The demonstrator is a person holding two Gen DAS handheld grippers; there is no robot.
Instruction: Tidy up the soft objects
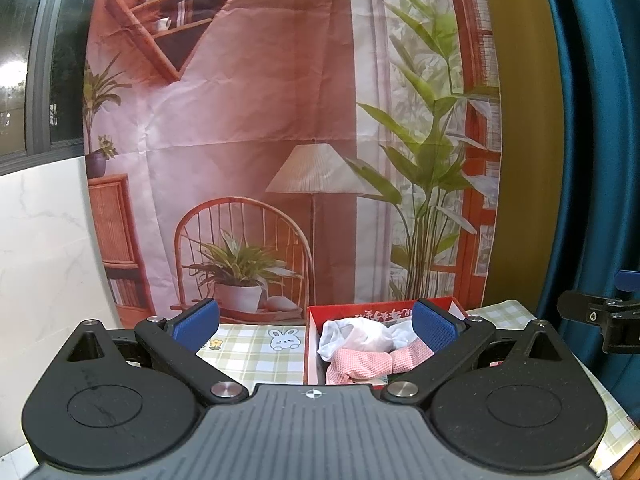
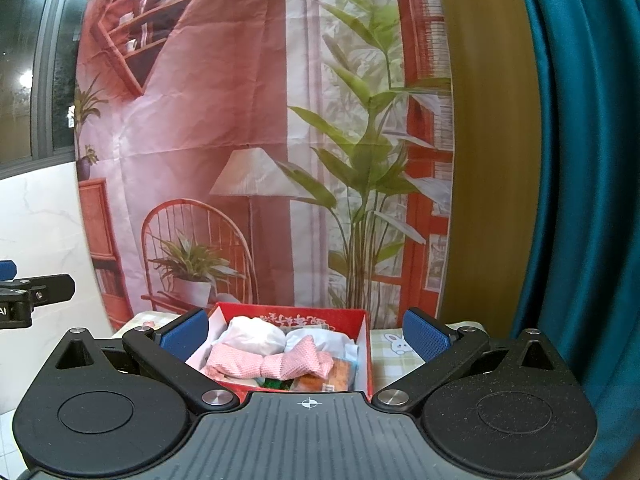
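A red box (image 2: 362, 344) stands on the checked tablecloth (image 2: 390, 354). It holds a pink knotted cloth (image 2: 276, 362), a white cloth bundle (image 2: 256, 336) and a pale blue-white cloth (image 2: 326, 340). Some packets (image 2: 328, 378) lie at its near end. My right gripper (image 2: 306, 334) is open and empty, held above and before the box. In the left wrist view the red box (image 1: 312, 344) shows with the pink cloth (image 1: 360, 364) and white cloth (image 1: 360, 336). My left gripper (image 1: 316, 326) is open and empty, with its right finger over the box.
A printed room backdrop (image 2: 240, 140) hangs behind the table. A teal curtain (image 2: 580, 160) hangs at the right. A white marble wall (image 1: 40, 260) and a window are at the left. The other gripper (image 1: 600, 320) shows at the right edge of the left wrist view.
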